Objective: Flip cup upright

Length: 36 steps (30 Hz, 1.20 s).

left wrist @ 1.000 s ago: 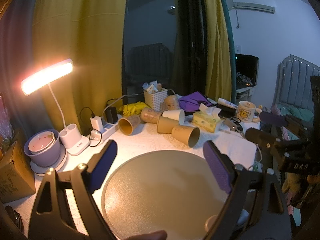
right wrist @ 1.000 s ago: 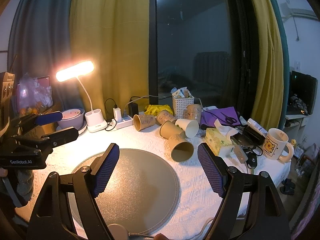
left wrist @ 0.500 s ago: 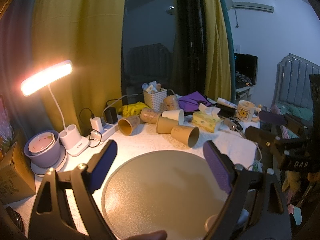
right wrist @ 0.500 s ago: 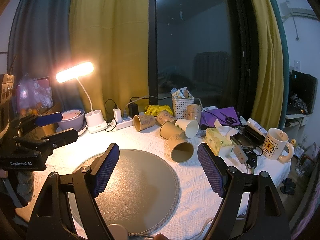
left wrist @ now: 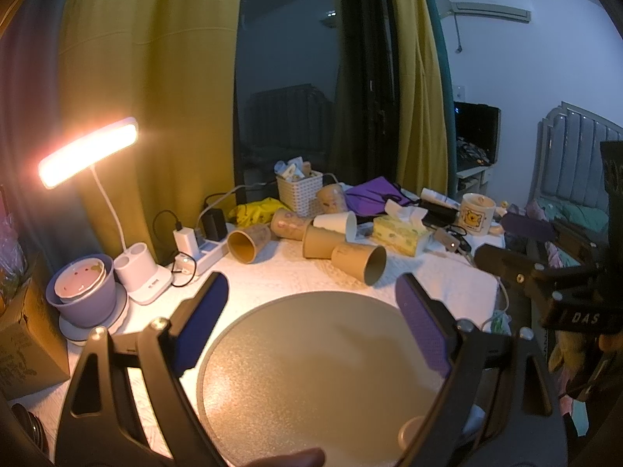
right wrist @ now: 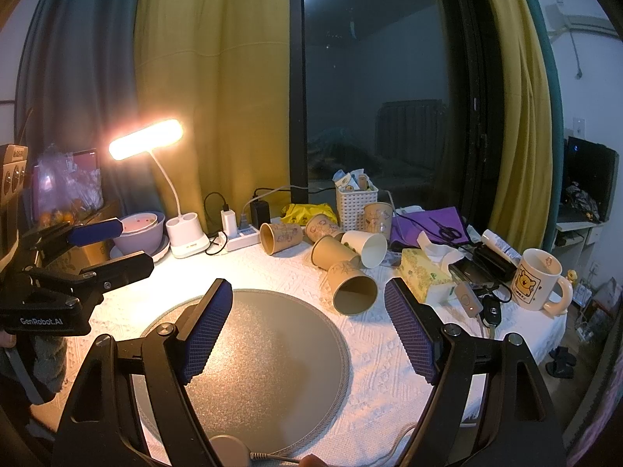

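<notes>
Cup (right wrist: pixel 352 292), the nearest brown paper one, is lying on its side on the white-clothed desk (right wrist: pixel 389 350) just above centre in the right wrist view, its open mouth facing the camera and sitting just beyond the rim of the round grey mat (right wrist: pixel 253 350).

Going left to right in that view: the left tool (right wrist: pixel 105 245) is hovering at the left edge with its pads apart and nothing between them. A lit desk lamp (right wrist: pixel 146 144) is glowing in the upper left, above a lilac bowl (right wrist: pixel 142 229). A power strip (right wrist: pixel 241 239) is sitting further right. Other paper cups (right wrist: pixel 280 235) are lying tipped behind the nearest one, and a white cup (right wrist: pixel 368 247) is resting among them. A tissue box (right wrist: pixel 422 274) and a yellow-bear mug (right wrist: pixel 539 282) are filling the right side.

The right tool (right wrist: pixel 307 327) is hanging low in the foreground, pads spread wide and gripping nothing, with the cup showing between them but well beyond.

In the left wrist view the same cup (left wrist: pixel 360 262) is lying right of centre, beyond that tool's parted pads (left wrist: pixel 204 319).

Judging by its thin paper wall, the cup is likely very light, easily crushed and inclined to roll. Taking hold across the body near the stiffer rolled rim, with a gentle squeeze, looks safest.
</notes>
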{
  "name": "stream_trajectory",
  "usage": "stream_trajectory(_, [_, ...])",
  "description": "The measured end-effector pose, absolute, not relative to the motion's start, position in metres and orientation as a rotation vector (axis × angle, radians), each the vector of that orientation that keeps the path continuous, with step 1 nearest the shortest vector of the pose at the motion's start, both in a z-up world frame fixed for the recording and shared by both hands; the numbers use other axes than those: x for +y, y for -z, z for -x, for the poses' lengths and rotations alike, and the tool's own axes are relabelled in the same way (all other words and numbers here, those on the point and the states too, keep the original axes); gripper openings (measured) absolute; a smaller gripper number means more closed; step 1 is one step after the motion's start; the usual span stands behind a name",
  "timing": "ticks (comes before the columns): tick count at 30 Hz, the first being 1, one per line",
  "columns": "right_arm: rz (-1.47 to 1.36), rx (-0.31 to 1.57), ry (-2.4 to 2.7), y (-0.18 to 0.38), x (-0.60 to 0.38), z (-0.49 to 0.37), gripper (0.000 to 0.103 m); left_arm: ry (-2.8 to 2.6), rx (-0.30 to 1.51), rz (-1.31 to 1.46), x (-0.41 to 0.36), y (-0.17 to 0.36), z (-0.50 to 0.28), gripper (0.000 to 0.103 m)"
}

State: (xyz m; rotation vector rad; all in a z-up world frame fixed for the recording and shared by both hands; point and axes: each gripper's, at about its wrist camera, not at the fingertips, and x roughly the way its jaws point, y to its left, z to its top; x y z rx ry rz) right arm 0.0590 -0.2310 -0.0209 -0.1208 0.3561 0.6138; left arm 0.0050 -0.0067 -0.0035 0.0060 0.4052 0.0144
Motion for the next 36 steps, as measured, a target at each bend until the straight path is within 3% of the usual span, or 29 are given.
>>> stream_trajectory(26, [0.114, 0.362, -0.621, 0.023, -0.233, -0.062, 0.083, -0.015, 0.419, -0.019, -0.013, 0.008, -0.011, 0.089])
stream_trajectory(36, [0.093, 0.452, -0.64, 0.052, -0.232, -0.125, 0.083, -0.015, 0.521, -0.096, -0.007, 0.045, -0.057, 0.089])
